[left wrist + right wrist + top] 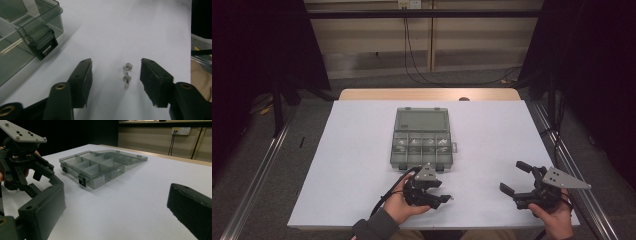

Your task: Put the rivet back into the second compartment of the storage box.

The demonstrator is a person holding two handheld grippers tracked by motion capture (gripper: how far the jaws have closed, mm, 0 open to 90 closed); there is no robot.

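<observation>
A smoky clear compartment box lies with its lid folded back on the white table; several of its cells hold small bright parts. Just in front of it, a hand holds my left gripper, which points right. In the left gripper view its jaws stand open around two small silver screws that lie on the table, touching neither pad. My right gripper is held low at the front right, open wide with nothing in it. It faces the box and the left gripper.
The box's front latch sits close to the left jaw in the left gripper view. The table's right edge runs beside the right hand. Cables hang along the back wall, and metal rails flank the table.
</observation>
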